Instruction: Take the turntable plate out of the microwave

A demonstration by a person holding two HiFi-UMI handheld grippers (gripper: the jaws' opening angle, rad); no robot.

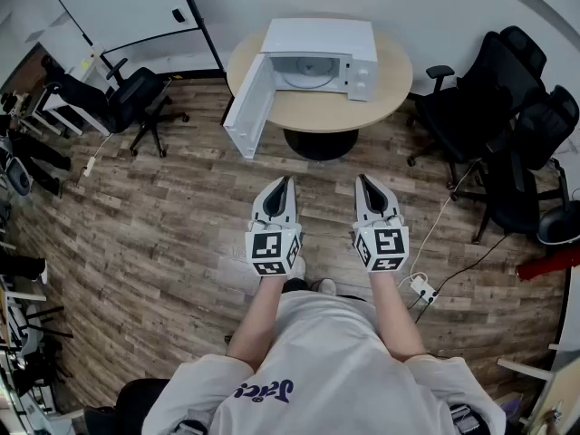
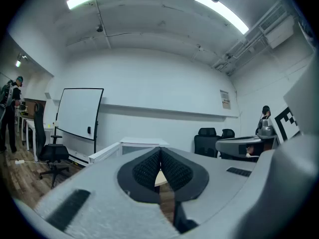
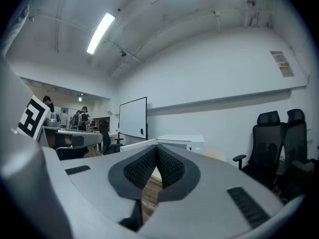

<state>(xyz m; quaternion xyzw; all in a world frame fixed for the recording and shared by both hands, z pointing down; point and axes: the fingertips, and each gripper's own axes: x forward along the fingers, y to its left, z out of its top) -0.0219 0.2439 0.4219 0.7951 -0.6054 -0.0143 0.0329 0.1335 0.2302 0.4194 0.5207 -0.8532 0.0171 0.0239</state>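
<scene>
While left gripper (image 1: pixel 287 182) and right gripper (image 1: pixel 362 180) show jaws closed, empty, microwave door (image 1: pixel 246 107) wide open, floor (image 1: pixel 323 187) between.

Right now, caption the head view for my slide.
White microwave on a round table, door open, turntable plate inside; left gripper and right gripper shut, empty, well short of it.

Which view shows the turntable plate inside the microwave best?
The head view: it looks down past the open door onto the plate in the microwave. Both gripper views show only the microwave's top and door; the plate is hidden.
</scene>
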